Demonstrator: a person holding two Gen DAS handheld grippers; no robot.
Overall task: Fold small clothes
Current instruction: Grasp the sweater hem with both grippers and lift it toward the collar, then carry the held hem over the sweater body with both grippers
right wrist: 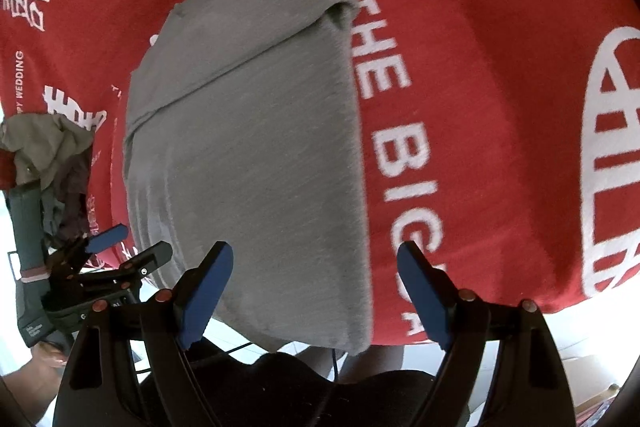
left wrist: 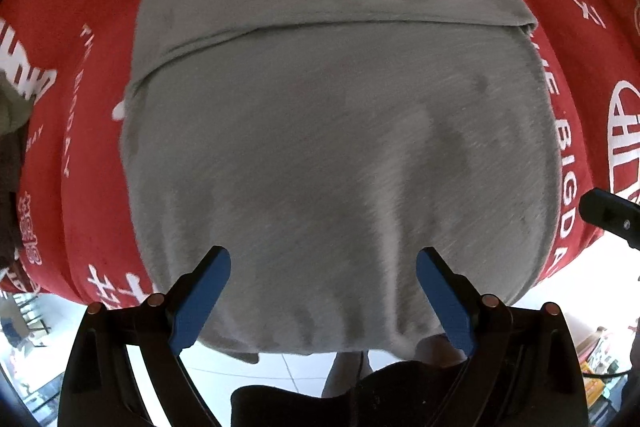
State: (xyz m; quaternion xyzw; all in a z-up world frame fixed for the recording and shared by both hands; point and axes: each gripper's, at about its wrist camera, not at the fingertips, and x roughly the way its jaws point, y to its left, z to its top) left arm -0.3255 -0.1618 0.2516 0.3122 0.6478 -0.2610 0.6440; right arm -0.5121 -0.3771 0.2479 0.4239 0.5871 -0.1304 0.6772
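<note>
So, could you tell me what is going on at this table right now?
A person with a claw in each hand is folding a grey garment spread on a red printed tablecloth. One fold already lies across its far part, and its near edge hangs over the table's edge. The left claw and the right claw both hover open at that near edge, gripping nothing. A heap of other clothes waits on the left.
</note>
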